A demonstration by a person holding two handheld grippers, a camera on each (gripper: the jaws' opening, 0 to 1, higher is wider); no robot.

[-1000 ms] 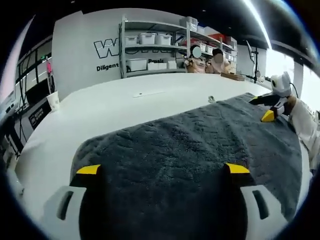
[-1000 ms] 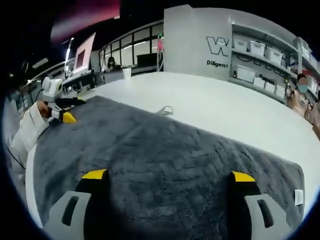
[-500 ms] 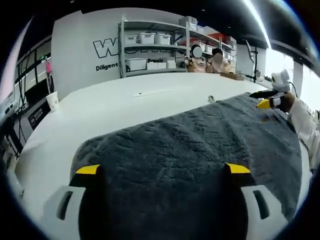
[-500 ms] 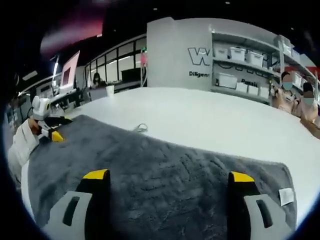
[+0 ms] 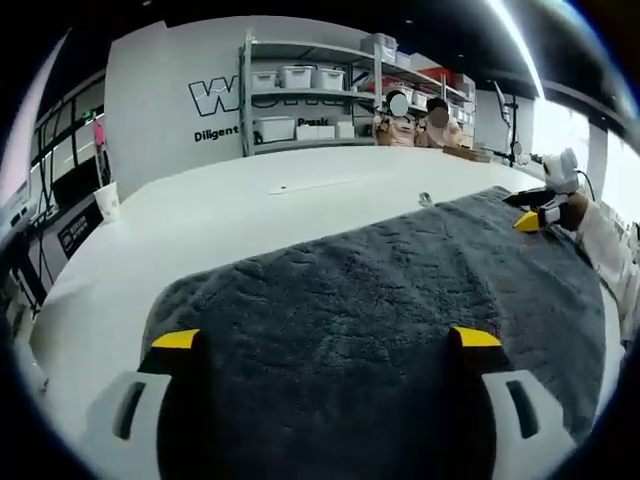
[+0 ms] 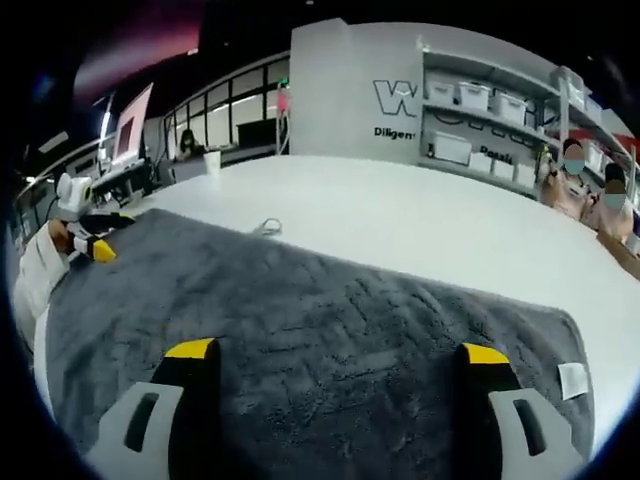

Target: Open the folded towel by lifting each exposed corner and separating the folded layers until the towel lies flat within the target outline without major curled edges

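A dark grey towel [image 5: 380,290] lies spread on the white table [image 5: 240,215], its near edge under my left gripper [image 5: 325,340]. That gripper is open, its yellow-tipped jaws wide apart above the cloth with nothing between them. My right gripper [image 5: 528,220] shows at the towel's far right edge, held by a white-sleeved arm. In the right gripper view the towel [image 6: 320,310] runs leftward, with a white label [image 6: 573,380] at its right edge. My right gripper [image 6: 337,352] stands open over it. The left gripper [image 6: 92,247] sits at the towel's far left edge.
A small hanging loop [image 5: 424,200] sticks out of the towel's far edge. A paper cup [image 5: 106,201] stands near the table's left rim, and a thin flat strip [image 5: 297,186] lies mid-table. Shelves with white bins [image 5: 300,95] and seated people [image 5: 415,120] are behind.
The right gripper view has swung, so more of the towel's right edge and label shows. In the left gripper view the right gripper rose slightly, then dipped. The towel lies as before.
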